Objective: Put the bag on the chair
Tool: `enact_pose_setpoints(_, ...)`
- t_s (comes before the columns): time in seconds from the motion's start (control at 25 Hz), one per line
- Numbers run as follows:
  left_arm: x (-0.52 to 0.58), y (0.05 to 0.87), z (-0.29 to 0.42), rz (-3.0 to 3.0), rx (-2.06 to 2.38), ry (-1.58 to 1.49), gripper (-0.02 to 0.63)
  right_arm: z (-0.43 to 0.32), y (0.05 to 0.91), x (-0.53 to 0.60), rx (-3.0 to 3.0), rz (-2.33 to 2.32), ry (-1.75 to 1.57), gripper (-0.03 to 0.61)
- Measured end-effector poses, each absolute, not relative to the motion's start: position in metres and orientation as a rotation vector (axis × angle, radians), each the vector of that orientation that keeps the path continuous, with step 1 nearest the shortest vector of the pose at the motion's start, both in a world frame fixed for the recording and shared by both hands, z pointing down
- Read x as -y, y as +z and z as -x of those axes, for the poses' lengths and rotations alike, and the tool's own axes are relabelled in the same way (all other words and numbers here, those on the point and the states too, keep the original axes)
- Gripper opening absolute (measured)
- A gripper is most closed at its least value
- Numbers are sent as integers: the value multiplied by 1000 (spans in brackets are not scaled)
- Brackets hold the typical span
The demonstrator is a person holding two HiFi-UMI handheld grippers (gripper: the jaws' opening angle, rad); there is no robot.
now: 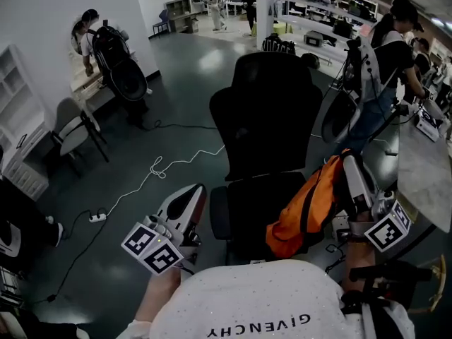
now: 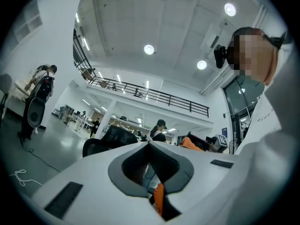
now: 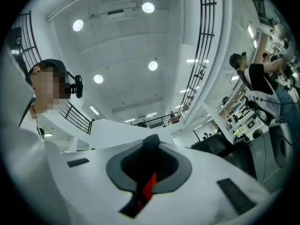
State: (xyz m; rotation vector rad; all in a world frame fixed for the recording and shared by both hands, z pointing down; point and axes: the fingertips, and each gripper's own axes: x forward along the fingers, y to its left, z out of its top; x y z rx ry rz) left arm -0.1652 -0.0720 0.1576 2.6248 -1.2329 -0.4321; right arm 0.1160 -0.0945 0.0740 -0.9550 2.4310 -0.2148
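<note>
Now | right gripper (image 3: 151, 146) is clamping the orange bag (image 1: 304, 214) by its black strap | bag is dangling at the office chair (image 1: 265, 119) seat edge, unreleased | left gripper (image 2: 149, 143) is idling, pinched together, empty

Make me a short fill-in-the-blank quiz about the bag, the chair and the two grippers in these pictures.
1. The bag is ____ with black straps.
2. The right gripper is shut on the bag's black ____.
3. The chair is ____ in colour.
4. The left gripper is shut and holds ____.
Missing words: orange; strap; black; nothing.
</note>
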Motion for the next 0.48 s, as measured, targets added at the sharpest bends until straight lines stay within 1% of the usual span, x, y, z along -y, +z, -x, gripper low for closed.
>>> enact_pose_setpoints(0.28, 137, 161, 159, -2631, 1288, -412, 2, -107, 78, 171, -2477, 883, -238, 5)
enact_pose_setpoints(0.48, 166, 167, 168, -2591, 1352, -404, 2, -90, 86, 218, -2512, 852, -300, 5)
